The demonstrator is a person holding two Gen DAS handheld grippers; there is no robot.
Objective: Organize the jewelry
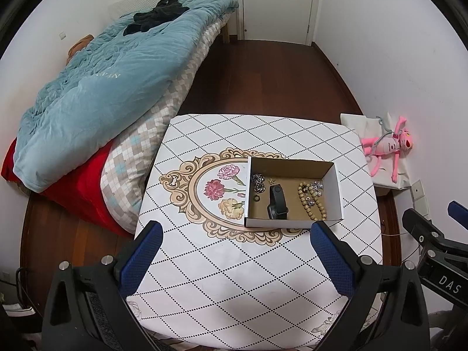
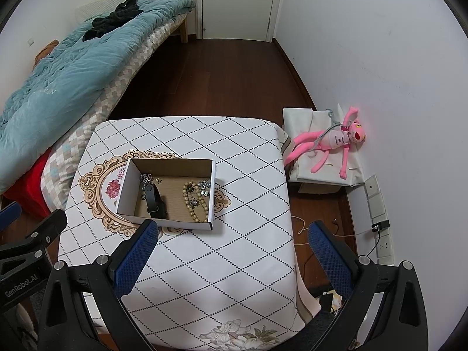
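A white cardboard box [image 1: 335, 188] with a brown inside stands on the table [image 1: 234, 263]; it also shows in the right wrist view [image 2: 124, 187]. Inside lie a black watch [image 1: 276, 203], a wooden bead string [image 1: 314, 206], a silver chain [image 1: 259, 182], sparkly pieces [image 1: 317, 187] and a small black ring [image 1: 256, 198]. The watch [image 2: 154, 201] and beads [image 2: 194, 204] show in the right wrist view too. My left gripper [image 1: 234, 234] is open and empty, above the table in front of the box. My right gripper [image 2: 231, 231] is open and empty, to the right of the box.
A bed with a blue quilt [image 1: 96, 87] stands left of the table. A pink plush toy [image 2: 336, 140] lies on white cloth by the right wall. Wall sockets and a cable [image 2: 380, 225] are low on the right. A shut door [image 1: 278, 3] is at the far end.
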